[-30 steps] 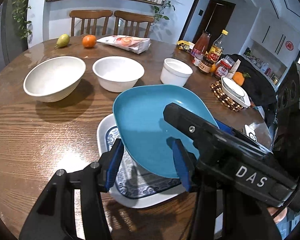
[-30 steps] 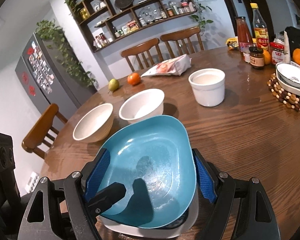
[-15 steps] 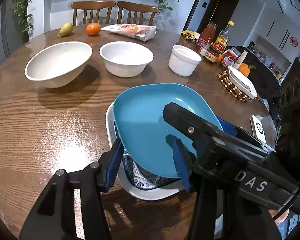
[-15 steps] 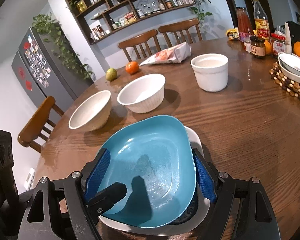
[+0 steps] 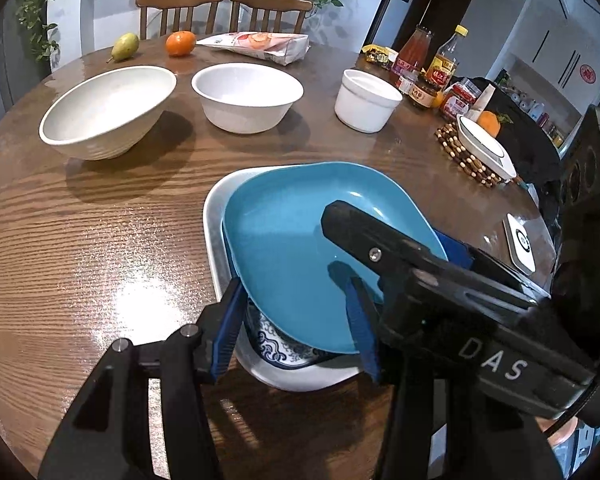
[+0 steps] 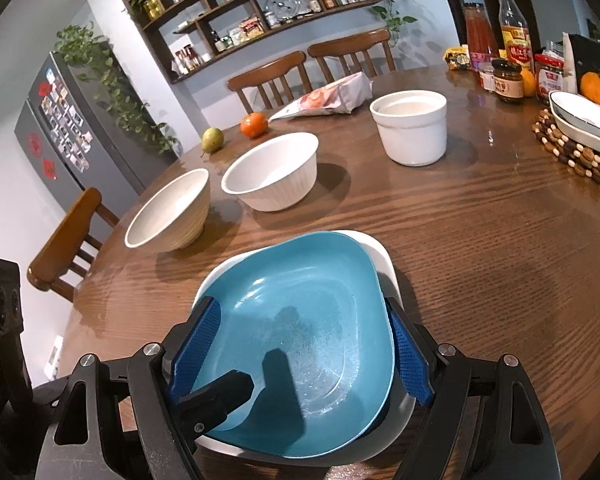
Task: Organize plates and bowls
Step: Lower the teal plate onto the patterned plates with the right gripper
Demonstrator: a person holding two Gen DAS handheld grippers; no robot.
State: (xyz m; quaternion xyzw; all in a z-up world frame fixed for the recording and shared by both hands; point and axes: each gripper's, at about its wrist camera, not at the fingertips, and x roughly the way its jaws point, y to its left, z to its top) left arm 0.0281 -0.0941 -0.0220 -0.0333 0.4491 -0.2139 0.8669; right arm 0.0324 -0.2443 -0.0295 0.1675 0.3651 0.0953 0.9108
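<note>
Tilting toward camera, blue plate (long axis seemingly front-to-back)

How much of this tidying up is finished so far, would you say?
Little looks finished. In hand: the right hand-held gripper clasps the blue plate, tilted over the white patterned plate, with the left hand-held gripper at its edge. Left: three white bowls stand separate, not yet stacked.

Bright, even indoor light; glare patches on the table (strongest at left). Soft shadows under the bowls. Sharp focus, heavy fisheye bending, dark vignetted corners.
</note>
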